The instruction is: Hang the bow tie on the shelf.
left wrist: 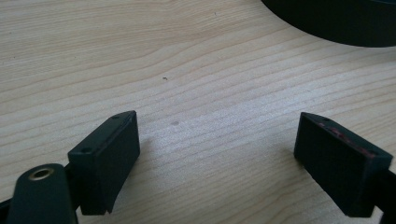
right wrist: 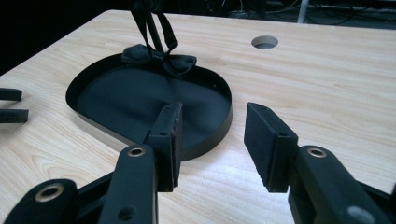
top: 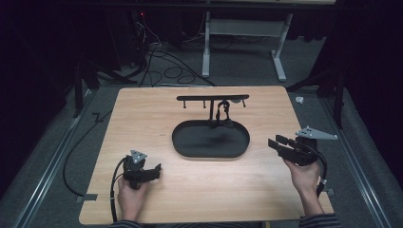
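A black oval tray (top: 199,142) lies at the middle of the wooden table (top: 142,118). Behind it stands a black T-shaped rack (top: 212,98) with small hooks. A black bow tie (top: 222,119) hangs from the rack by its strap and rests on the tray's far edge (right wrist: 159,58). My left gripper (top: 156,169) is low over bare wood at the front left, its jaws wide open (left wrist: 217,126) with nothing between them. Right of the tray, my right gripper (top: 277,144) points toward it, open and empty (right wrist: 212,112).
A round hole (right wrist: 264,42) pierces the tabletop beyond the tray. The tray's rim (left wrist: 336,23) lies ahead of the left gripper. Cables (top: 161,66) and white desk legs (top: 206,52) are on the floor behind the table. A small white object (top: 299,99) lies off the back right corner.
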The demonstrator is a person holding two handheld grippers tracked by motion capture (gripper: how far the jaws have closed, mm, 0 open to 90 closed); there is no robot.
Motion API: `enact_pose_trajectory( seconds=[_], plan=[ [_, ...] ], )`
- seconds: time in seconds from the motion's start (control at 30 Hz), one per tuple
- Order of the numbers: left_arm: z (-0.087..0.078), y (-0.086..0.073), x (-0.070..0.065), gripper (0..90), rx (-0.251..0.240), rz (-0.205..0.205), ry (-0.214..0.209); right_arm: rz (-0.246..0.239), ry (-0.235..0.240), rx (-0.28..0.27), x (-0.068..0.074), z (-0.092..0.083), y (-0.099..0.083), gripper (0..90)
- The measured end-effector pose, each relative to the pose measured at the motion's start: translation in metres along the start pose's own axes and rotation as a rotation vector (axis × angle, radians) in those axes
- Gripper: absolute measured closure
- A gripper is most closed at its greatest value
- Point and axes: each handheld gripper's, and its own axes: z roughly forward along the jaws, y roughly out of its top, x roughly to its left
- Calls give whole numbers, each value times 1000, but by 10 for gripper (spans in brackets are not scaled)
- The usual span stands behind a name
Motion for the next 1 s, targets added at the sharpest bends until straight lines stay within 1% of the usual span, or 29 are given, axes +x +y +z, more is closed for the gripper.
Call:
enact_pose_trajectory(
  seconds=[0.03,0.37,0.43,1.0],
  plan=[
    [0,0,0,147,0,0,0,7,0,4,0,0,-2,585],
    [0,0,0,147,1,0,0,13,13,0,2,3,-12,587],
    [0,0,0,147,2,0,0,20,16,12,3,5,-16,587],
    [0,0,0,148,2,1,0,44,35,28,4,12,-30,587]
  ],
)
